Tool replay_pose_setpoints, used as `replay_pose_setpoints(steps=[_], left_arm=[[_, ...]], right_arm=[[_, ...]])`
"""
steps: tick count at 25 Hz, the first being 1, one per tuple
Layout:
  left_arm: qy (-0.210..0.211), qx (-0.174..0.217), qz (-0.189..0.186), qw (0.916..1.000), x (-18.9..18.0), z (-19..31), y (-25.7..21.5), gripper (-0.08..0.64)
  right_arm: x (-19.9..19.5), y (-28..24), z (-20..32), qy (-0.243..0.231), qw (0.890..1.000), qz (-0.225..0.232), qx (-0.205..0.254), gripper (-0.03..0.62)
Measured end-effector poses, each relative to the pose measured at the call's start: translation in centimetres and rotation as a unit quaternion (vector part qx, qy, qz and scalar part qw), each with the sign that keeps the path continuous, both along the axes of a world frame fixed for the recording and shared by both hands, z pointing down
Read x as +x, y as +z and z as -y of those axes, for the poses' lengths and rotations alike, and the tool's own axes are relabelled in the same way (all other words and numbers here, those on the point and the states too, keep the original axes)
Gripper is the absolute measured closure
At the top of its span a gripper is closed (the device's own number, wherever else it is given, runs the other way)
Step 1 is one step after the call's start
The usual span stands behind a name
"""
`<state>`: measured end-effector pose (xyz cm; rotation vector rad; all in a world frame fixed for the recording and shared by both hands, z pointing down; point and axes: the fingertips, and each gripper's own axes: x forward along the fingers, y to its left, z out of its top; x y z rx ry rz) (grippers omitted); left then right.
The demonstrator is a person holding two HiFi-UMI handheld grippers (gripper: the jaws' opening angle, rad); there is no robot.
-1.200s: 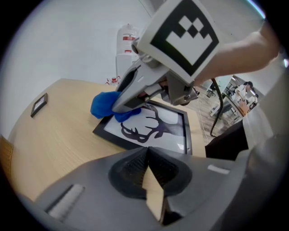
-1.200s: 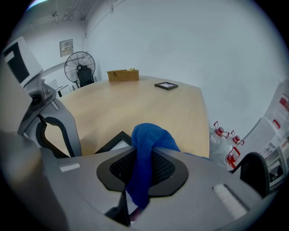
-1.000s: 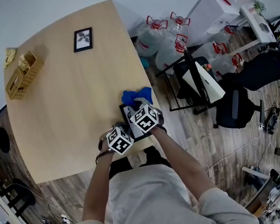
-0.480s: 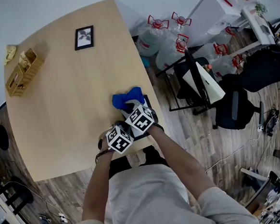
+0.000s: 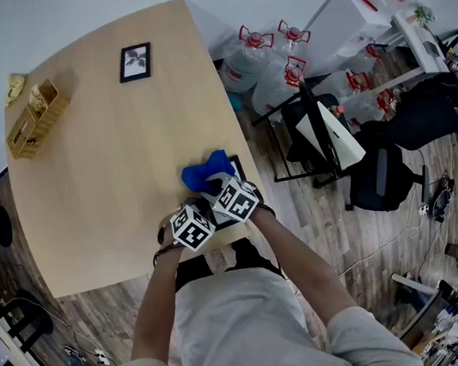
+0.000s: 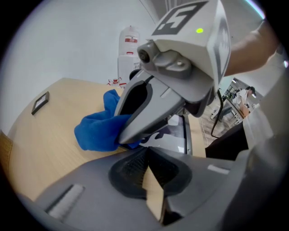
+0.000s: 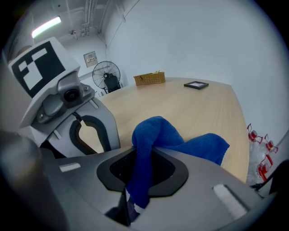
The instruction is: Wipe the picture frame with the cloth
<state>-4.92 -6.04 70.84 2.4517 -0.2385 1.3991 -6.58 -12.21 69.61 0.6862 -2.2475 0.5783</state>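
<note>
Wiping seems mid-way: right gripper [image 7: 135, 180] fingers clamp the cloth [image 5: 204, 171] on the picture frame [image 6: 175, 136] at the table's [image 5: 101, 164] near-right edge; left gripper [image 6: 146, 154] fingers sit together, empty.

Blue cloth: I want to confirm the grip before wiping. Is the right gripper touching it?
Touching. The right gripper view shows the blue cloth pinched between the shut jaws of the right gripper.
</note>
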Motion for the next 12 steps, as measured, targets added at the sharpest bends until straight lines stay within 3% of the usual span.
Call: replay_pose_setpoints(steps=[12], left_arm=[[0.002,0.006,0.005,1.0,0.0,0.0,-0.1,0.506]], right_arm=[[0.8,0.5,-3.9,-0.078,0.996,-0.041,-0.016,0.532]])
